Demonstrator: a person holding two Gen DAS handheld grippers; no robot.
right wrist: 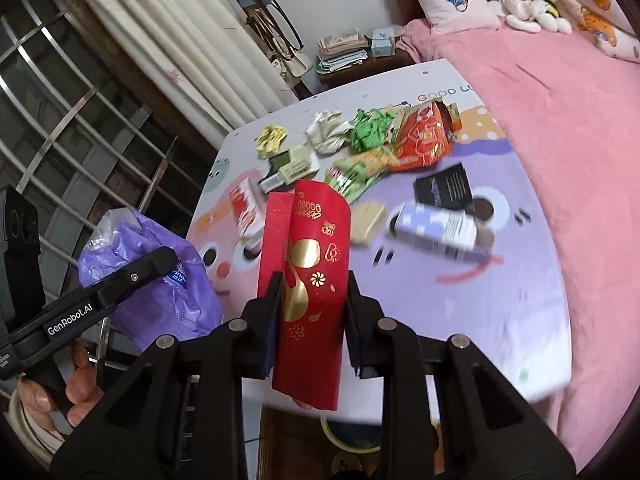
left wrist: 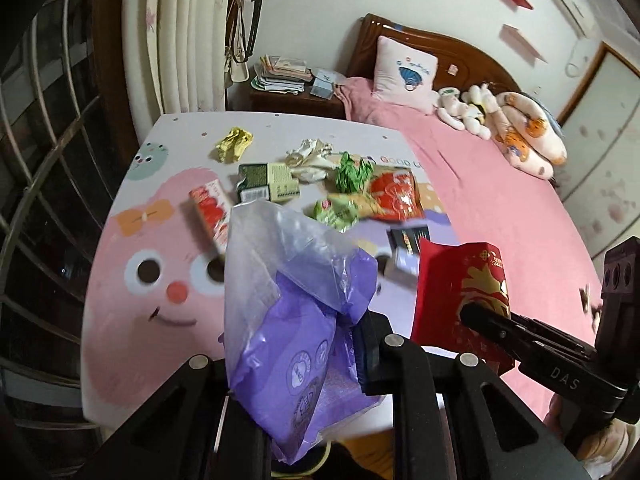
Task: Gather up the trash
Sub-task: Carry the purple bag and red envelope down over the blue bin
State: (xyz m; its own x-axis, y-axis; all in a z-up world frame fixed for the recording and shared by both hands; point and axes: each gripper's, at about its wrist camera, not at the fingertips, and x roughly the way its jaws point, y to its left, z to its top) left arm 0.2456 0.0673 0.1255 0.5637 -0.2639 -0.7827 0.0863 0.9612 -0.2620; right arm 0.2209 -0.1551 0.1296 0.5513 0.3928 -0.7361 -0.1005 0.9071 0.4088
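My left gripper (left wrist: 296,360) is shut on a purple plastic wrapper (left wrist: 288,344), held up above the near edge of the cartoon-printed table (left wrist: 132,320). My right gripper (right wrist: 313,292) is shut on a red envelope with gold print (right wrist: 316,280), also held above the table. Each gripper shows in the other's view: the right gripper (left wrist: 492,320) and the left gripper (right wrist: 160,260). Trash lies on the table: a yellow paper ball (left wrist: 234,144), a green box (left wrist: 268,180), a red carton (left wrist: 210,212), green shreds (left wrist: 352,172), an orange snack bag (left wrist: 396,196) and a purple-white box (right wrist: 440,232).
A pink bed (left wrist: 500,200) with a pillow and soft toys runs along the table's right side. Behind the table stands a nightstand with stacked books (left wrist: 280,76). Window bars (left wrist: 40,160) and curtains are at the left. A hand (right wrist: 80,380) holds the left gripper's handle.
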